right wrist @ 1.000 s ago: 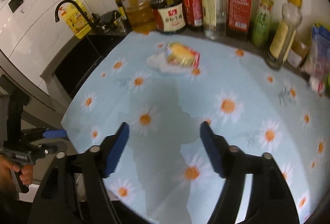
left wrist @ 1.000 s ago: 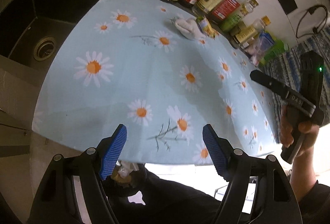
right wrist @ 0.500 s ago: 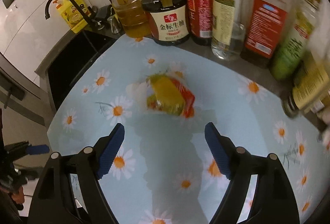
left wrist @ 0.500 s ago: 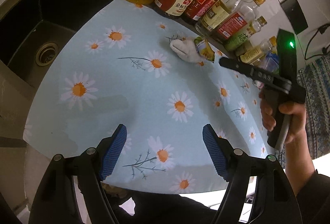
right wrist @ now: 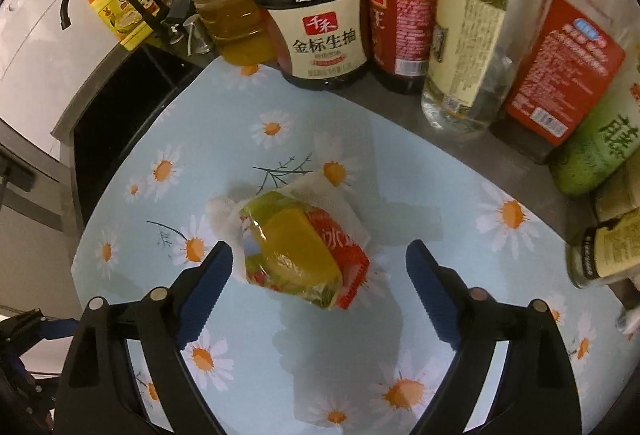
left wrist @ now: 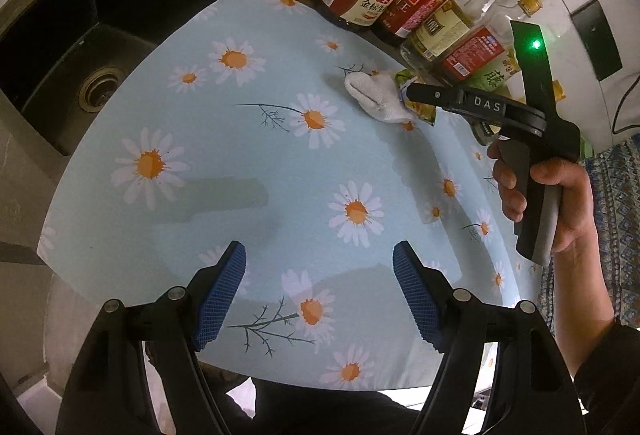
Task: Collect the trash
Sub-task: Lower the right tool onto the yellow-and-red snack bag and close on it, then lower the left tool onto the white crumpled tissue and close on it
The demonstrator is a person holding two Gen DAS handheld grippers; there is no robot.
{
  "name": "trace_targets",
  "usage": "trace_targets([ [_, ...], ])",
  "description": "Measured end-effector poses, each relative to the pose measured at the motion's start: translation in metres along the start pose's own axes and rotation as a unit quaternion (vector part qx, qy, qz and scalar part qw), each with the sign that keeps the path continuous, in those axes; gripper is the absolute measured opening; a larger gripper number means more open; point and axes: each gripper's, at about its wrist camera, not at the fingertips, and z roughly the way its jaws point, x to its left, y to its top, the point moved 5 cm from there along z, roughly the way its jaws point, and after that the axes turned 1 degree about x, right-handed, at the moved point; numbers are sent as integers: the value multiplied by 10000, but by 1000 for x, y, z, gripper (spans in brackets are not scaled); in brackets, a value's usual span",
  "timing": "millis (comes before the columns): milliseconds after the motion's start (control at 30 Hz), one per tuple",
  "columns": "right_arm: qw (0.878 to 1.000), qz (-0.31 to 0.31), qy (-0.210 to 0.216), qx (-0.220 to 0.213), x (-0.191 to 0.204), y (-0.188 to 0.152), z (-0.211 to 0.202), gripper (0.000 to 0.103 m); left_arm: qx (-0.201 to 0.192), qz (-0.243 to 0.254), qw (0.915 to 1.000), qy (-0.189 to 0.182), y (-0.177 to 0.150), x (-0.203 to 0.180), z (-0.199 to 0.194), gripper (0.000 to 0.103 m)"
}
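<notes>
Both tools gape — right tool (right wrist: 319,271) straddling wrapper (right wrist: 300,255)

Dim indoor light from overhead casts soft gripper shadows on the daisy cloth (right wrist: 280,319) ahead of the jaws, while fisheye bending curves the edges and the bottles (right wrist: 468,35) beyond blur slightly.

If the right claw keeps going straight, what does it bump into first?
Probably the snack wrapper, lying on a tissue right between the open right claw tips. The bottles behind come later.
</notes>
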Motion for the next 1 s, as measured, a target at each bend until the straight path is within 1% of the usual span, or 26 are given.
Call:
trace_targets([
  [200,9999,-69,137,49,5,0,7,87,46,38,10000,68,3,-6,7,74],
  [267,9998,-151,71,50,8,-1,9,78,42,139,9997,213,3,-8,9,74],
  [300,9998,-192,22,62,8,-1,10,70,44,176,9996,219,3,-10,10,74],
  [333,9998,-207,-3,72,8,-1,11,64,59,198,9996,198,3,-12,12,74],
  [633,9998,-118,177,-60,1,-4,-1,63,95,257,9994,200,9,-18,19,74],
  [867,9990,2,403,-197,-7,-18,-23,63,154,492,9983,261,28,-31,27,74],
  [1000,9988,33,387,-285,-17,-33,-36,63,175,730,9966,344,45,-42,33,74],
])
